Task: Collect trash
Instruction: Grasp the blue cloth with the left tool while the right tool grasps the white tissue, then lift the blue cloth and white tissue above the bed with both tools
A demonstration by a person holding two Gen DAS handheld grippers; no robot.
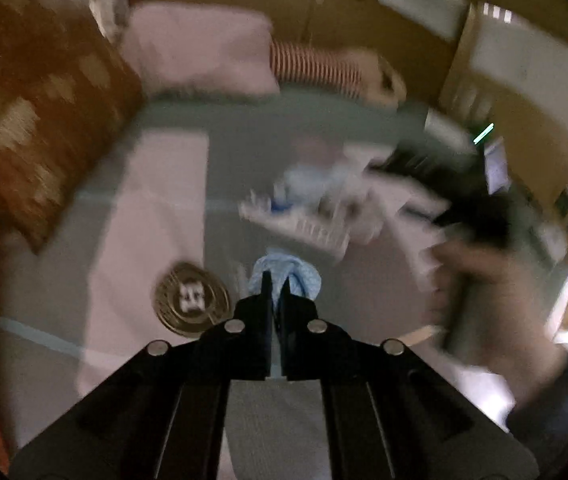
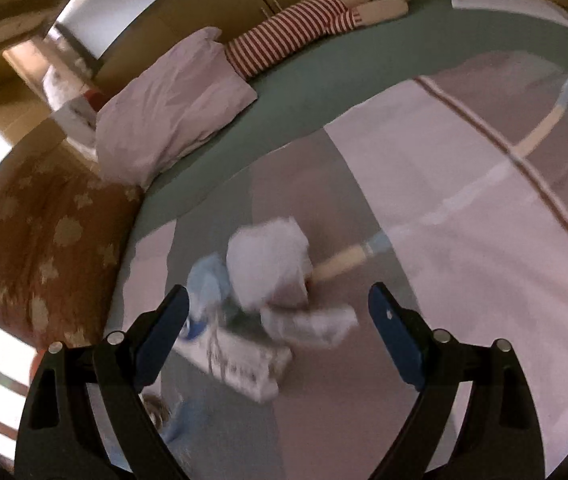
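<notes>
Pinching blue tissue (image 1: 284, 276), left gripper (image 1: 276, 286).

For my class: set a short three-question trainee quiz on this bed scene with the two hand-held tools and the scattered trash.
1. True or false: the right tool is open, with its fingers either side of the trash pile.
2. What does the left tool hold? A) the gold round tin B) a light blue crumpled piece C) nothing
3. Which pattern is on the soft toy lying beside the pink pillow?

Key:
1. True
2. B
3. Red and white stripes
</notes>
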